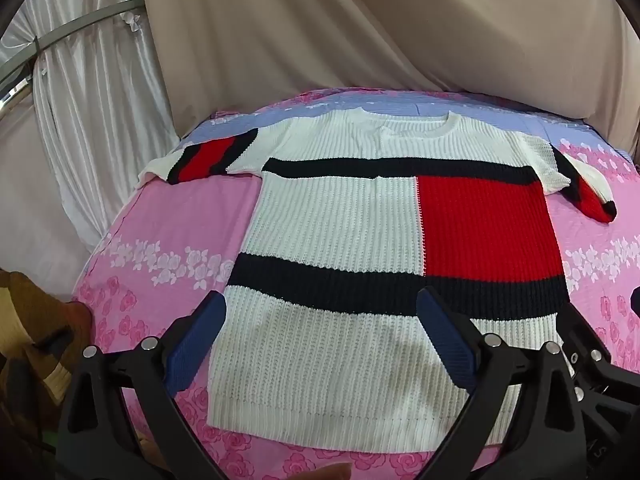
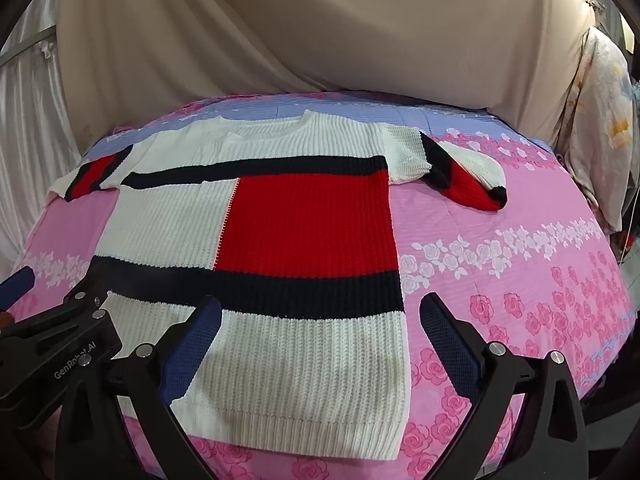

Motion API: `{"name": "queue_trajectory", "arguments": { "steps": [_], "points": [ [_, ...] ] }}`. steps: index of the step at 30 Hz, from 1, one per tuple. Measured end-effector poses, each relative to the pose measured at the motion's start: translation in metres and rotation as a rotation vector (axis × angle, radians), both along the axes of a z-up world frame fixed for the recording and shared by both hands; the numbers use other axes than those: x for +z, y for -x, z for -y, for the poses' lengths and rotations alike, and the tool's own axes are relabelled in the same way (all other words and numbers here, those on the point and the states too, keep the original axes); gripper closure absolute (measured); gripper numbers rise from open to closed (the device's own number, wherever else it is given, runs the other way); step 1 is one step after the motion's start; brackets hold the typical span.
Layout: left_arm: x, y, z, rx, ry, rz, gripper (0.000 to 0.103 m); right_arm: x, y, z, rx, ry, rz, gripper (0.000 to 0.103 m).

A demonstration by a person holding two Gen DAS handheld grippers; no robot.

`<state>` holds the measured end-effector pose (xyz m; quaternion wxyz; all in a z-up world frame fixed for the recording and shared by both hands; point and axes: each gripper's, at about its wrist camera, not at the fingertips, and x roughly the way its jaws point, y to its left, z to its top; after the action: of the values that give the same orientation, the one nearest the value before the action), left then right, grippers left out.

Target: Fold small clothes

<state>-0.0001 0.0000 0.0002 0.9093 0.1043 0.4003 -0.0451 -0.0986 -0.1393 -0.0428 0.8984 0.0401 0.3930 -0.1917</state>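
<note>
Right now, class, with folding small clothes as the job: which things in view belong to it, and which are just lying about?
Part of the job:
- sweater
- left hand-held gripper, open
- right hand-held gripper, open

Just lying about:
- bedsheet underneath
- beige curtain
- white curtain
- hanging cloth

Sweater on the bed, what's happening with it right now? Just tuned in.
A person holds a claw in each hand above the near hem of the white, red and navy colour-block knit sweater. It lies spread flat, front up, on the pink rose-print bedsheet, both short sleeves out to the sides. The left claw and the right claw are both open and hold nothing. No fold shows yet, so folding has not started.
</note>
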Motion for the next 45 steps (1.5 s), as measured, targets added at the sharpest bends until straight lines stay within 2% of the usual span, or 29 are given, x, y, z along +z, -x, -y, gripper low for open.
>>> {"name": "queue_trajectory", "arguments": {
  "steps": [15, 38, 45],
  "points": [
    [0.005, 0.006, 0.002, -0.002, -0.014, 0.002, 0.009, 0.006, 0.002, 0.004, 0.008, -0.004, 0.005, 0.005],
    [-0.005, 0.0, 0.004, 0.015, -0.032, -0.021, 0.009, -0.004, -0.004, 0.007, 0.019, -0.014, -0.014, 0.005],
    [-0.008, -0.008, 0.004, 0.033, -0.034, -0.027, 0.009, -0.007, -0.005, 0.045, -0.06, -0.026, -0.017, 0.005]
  ]
}}
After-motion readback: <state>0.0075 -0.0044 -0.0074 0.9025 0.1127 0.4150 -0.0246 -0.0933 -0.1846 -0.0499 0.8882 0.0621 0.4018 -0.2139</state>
